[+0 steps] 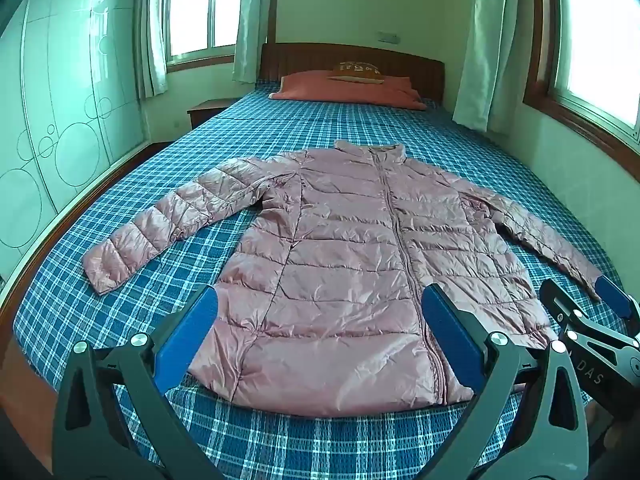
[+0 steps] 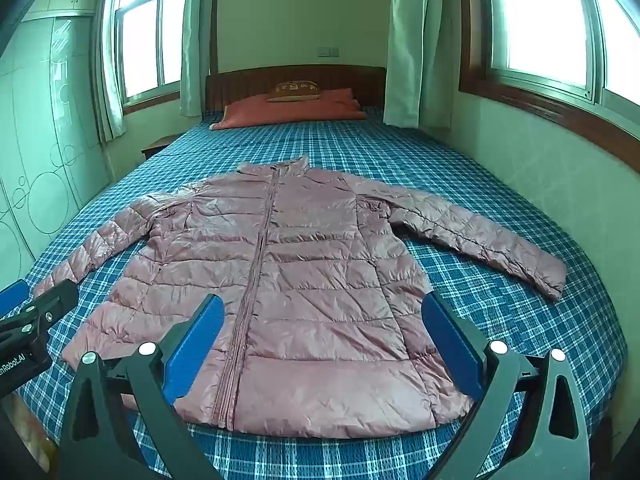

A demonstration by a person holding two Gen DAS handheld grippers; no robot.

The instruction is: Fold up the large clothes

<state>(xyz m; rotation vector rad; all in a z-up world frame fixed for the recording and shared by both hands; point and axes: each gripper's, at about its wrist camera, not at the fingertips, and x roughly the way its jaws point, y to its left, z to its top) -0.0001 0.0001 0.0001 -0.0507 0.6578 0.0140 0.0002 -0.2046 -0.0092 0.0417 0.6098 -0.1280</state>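
Observation:
A pink quilted puffer jacket (image 1: 344,264) lies flat, front up and zipped, on the bed with both sleeves spread out; it also shows in the right wrist view (image 2: 280,280). My left gripper (image 1: 320,304) is open, held above the jacket's hem, holding nothing. My right gripper (image 2: 322,308) is open above the hem's right half, holding nothing. The right gripper also shows at the right edge of the left wrist view (image 1: 580,300), near the right sleeve cuff. The left gripper shows at the left edge of the right wrist view (image 2: 40,296), near the left cuff.
The bed has a blue plaid sheet (image 1: 140,280) and a wooden side rail (image 1: 80,204). An orange pillow (image 1: 348,90) lies by the headboard (image 1: 352,58). A wardrobe (image 1: 60,100) stands left, a nightstand (image 1: 208,110) beside it, and a wall with windows (image 2: 540,168) runs along the right.

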